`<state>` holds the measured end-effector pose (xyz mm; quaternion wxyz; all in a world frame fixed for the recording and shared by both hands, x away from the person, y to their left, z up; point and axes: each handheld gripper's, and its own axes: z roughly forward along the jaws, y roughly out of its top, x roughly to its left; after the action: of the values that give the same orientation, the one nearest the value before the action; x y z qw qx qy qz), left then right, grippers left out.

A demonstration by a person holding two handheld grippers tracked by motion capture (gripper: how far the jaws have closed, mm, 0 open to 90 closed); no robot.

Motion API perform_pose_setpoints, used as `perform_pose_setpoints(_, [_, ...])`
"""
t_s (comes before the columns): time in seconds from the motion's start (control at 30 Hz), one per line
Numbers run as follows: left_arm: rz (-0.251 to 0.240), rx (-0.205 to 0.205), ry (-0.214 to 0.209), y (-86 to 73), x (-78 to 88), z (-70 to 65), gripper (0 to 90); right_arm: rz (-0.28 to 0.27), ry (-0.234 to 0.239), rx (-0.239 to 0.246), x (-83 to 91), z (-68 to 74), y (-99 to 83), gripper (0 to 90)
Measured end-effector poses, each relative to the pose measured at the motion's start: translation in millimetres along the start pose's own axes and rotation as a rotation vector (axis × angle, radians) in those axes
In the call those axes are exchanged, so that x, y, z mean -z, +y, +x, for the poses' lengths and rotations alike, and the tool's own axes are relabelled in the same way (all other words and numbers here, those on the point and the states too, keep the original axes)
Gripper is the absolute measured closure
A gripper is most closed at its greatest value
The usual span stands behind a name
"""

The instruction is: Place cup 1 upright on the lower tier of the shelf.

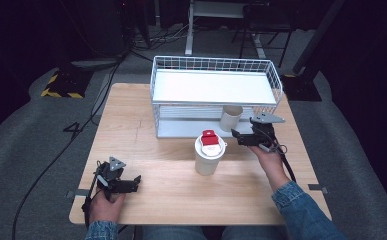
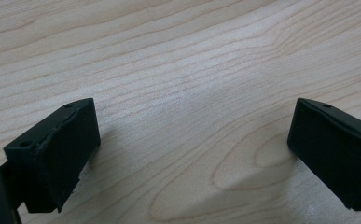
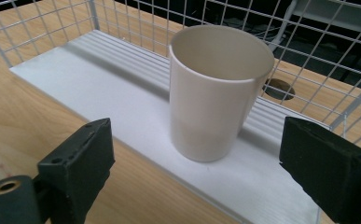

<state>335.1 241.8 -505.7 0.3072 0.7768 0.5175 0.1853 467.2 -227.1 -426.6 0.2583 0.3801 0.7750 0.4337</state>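
High view: a light wooden table carries a white wire rack with two shelves at its far edge; an open, cream-coloured plastic cup stands upright on the front right of the lower shelf, and a taller white tumbler with a red flip lid stands on the table just in front of the rack, left of the right gripper. That gripper sits level just near of the cup, jaws apart and empty, pointing left toward the rack. The left gripper rests low at the near left corner, well apart from both vessels (apparently parked out of the way). Left gripper view: its two black jaws stand wide over bare wood grain, holding nothing. Right gripper view: the cup stands free between and beyond the parted jaws, touching neither, upright on the ribbed white shelf; the placement reads as a finished set-down, with the jaws spread to clear the cup's wall.
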Motion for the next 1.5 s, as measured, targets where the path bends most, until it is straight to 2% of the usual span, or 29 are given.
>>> perform_pose_setpoints(0.2, [0.001,0.000,-0.001,0.3,-0.3,0.0,2.6,0.006,0.004,0.009,22.8,-0.4,-0.9,10.5])
perform_pose_setpoints(0.53, [0.002,-0.004,0.001,1.3,-1.3,0.4,2.0,0.013,0.024,-0.012,59.8,-6.9,-9.8,10.6])
perform_pose_setpoints(0.67, [0.001,-0.006,0.002,1.6,-1.4,0.6,2.0,0.025,0.072,-0.054,73.2,-12.6,-15.4,10.6])
perform_pose_setpoints(0.73, [0.002,-0.007,0.003,1.6,-1.4,0.7,2.0,0.023,0.077,-0.051,78.9,-14.3,-18.5,10.6])
perform_pose_setpoints(0.83, [0.002,-0.008,0.003,1.6,-1.4,0.7,2.0,0.031,0.069,-0.042,86.1,-15.8,-23.6,10.5])
perform_pose_setpoints(1.13, [0.003,-0.006,0.005,1.7,-1.5,0.5,1.9,0.045,0.063,-0.060,103.5,-22.2,-40.3,10.6])
perform_pose_setpoints(1.3, [0.005,0.001,0.008,4.1,-4.0,-0.5,0.4,0.059,0.089,-0.078,109.9,-25.3,-48.8,10.8])
perform_pose_setpoints(1.5, [0.007,0.004,0.009,5.5,-5.3,-1.5,0.4,0.078,0.081,-0.064,117.8,-27.7,-61.5,10.8])
